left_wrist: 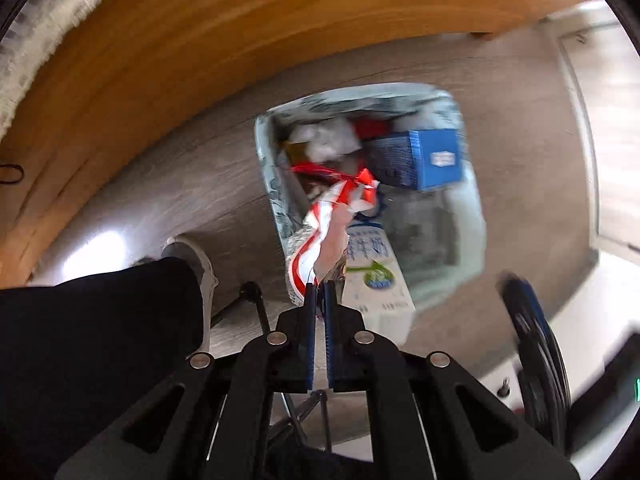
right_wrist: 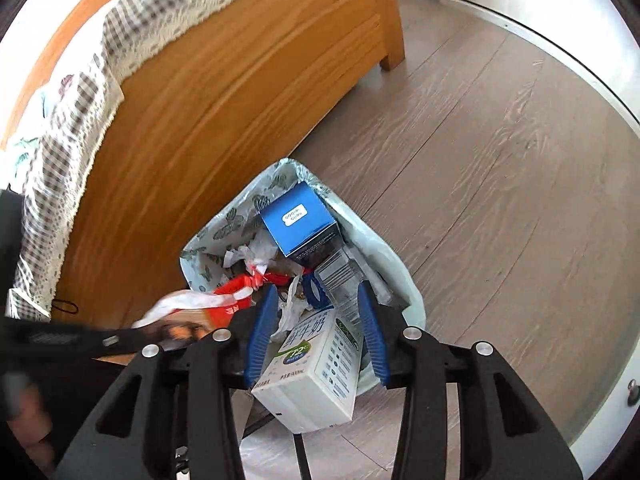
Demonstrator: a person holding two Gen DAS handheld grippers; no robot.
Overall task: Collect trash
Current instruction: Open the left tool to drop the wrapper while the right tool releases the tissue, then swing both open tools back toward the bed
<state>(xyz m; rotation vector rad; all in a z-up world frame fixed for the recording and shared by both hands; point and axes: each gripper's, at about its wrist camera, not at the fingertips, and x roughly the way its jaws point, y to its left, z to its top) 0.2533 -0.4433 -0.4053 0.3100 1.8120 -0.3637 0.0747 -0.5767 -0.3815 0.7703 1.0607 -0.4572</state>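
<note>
1. Over the bin, seen from the left wrist camera, the left gripper (left_wrist: 319,286) has its two blue-padded jaws pressed almost together on a crinkled red-and-white wrapper (left_wrist: 328,220), which hangs past the fingertips toward the opening below.
2. Below it stands the trash bin (left_wrist: 267,168), a rounded rectangular tub lined with a thin, translucent plastic bag printed with grey leaf shapes. It sits on grey wood-grain plank flooring (left_wrist: 168,184), just beside a honey-coloured wooden bed frame (left_wrist: 208,40) with a strong streaked grain.
3. Inside the bin lie a glossy blue cardboard box (left_wrist: 434,158) with a white label, crumpled white paper (left_wrist: 328,140), and a white milk carton (left_wrist: 374,276) with green print, tilted against the near rim. This view is motion-blurred.
4. At the lower left a dark trouser leg (left_wrist: 100,340) and a pale shoe (left_wrist: 196,256) show.
5. From the right wrist camera, the right gripper (right_wrist: 316,296) has its jaws spread wide apart, holding nothing; the milk carton (right_wrist: 312,376) lies between and below them, its boxy end poking over the bin's rim (right_wrist: 188,256).
6. The blue box (right_wrist: 298,218) rests tilted at the far end of the bin, above crumpled paper (right_wrist: 252,252) and a ribbed clear plastic piece (right_wrist: 338,270).
7. The wrapper (right_wrist: 224,300) enters from the left, pinched by the dark left gripper; its fingertips are not visible here.
8. A fringed, checked woven blanket (right_wrist: 80,92) drapes over the bed frame (right_wrist: 224,100).
</note>
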